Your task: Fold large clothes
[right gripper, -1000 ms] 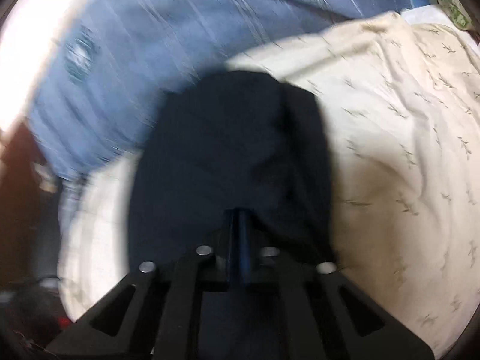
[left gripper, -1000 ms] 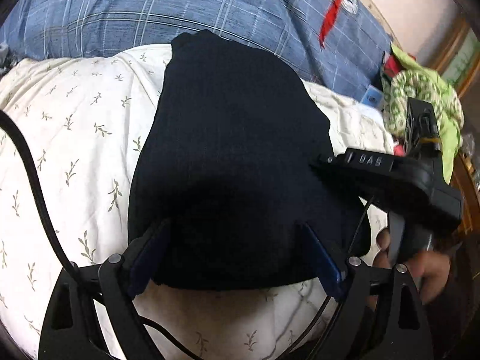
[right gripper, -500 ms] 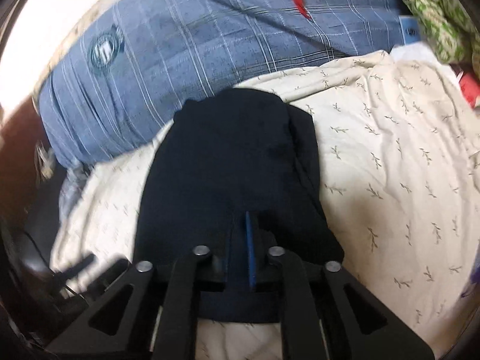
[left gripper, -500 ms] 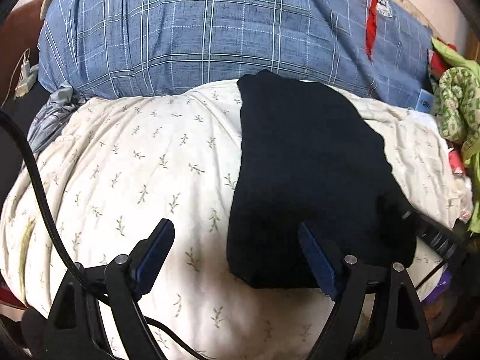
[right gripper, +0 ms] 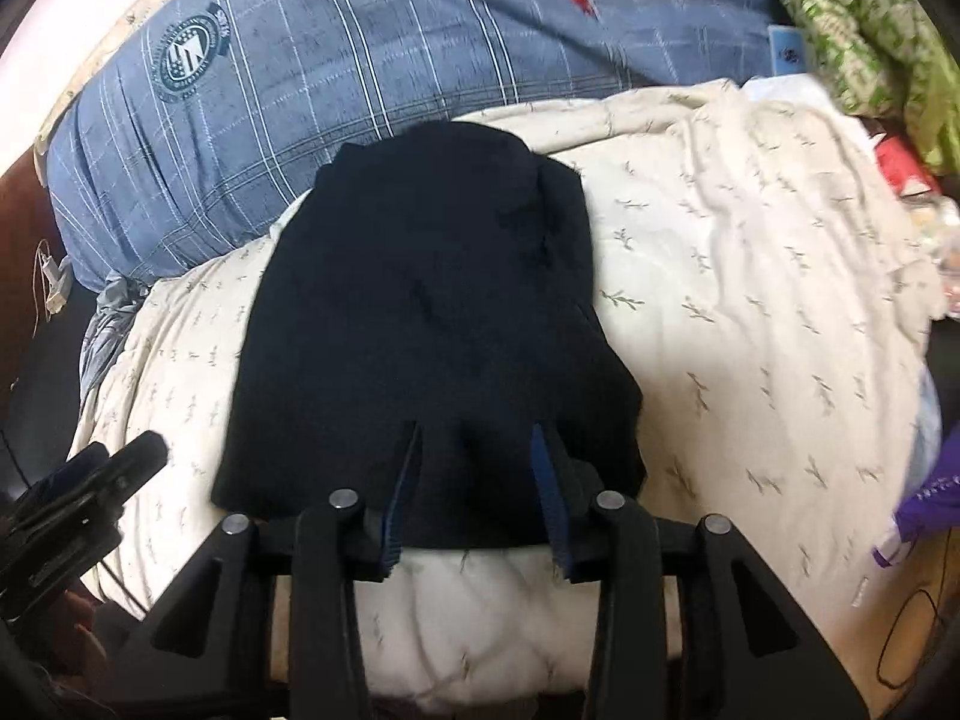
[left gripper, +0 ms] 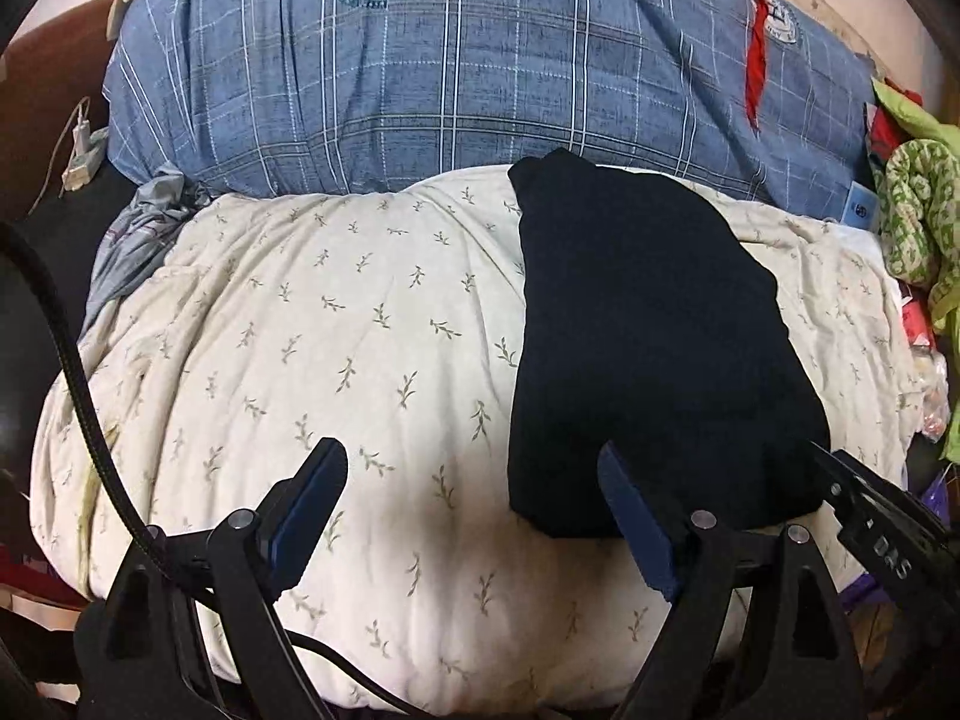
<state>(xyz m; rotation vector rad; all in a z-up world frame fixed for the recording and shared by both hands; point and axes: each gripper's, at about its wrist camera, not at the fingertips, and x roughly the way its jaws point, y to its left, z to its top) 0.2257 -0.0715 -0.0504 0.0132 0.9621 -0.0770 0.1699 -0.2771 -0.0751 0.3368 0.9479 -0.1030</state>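
While dark folded garment (left gripper: 648,348) lay flat on leaf-print duvet (left gripper: 336,360), near blue plaid pillow (left gripper: 456,72), left gripper (left gripper: 474,516) hovered beside it, jaws wide, empty. Right gripper (right gripper: 477,480) part-open at near hem, gripping nothing; fold looked finished.
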